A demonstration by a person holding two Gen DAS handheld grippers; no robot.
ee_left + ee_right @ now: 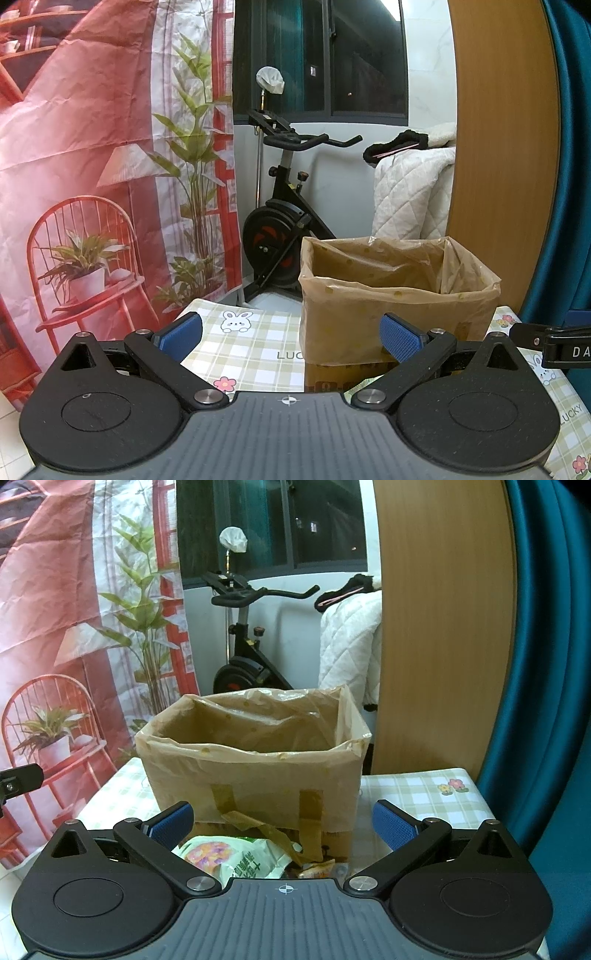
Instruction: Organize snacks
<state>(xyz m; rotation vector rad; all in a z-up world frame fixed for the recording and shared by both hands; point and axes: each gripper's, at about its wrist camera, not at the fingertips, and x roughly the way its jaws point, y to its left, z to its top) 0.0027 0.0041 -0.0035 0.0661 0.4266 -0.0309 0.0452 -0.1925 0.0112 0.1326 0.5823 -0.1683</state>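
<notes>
A cardboard box lined with a tan plastic bag [391, 295] stands open on the table; it also shows in the right wrist view [255, 768]. My left gripper [291, 338] is open and empty, just left of and in front of the box. My right gripper [282, 825] is open and empty, facing the box's front side. A green and white snack packet [236, 860] lies on the table below the right gripper, with a small wrapped snack [314, 870] beside it. The inside of the box is hidden.
The table wears a checked cloth with rabbit and flower prints [255, 350]. A printed backdrop [92, 166] hangs at the left. An exercise bike [284, 221] stands behind the table. A wooden panel [443, 627] and teal curtain [546, 664] stand at the right.
</notes>
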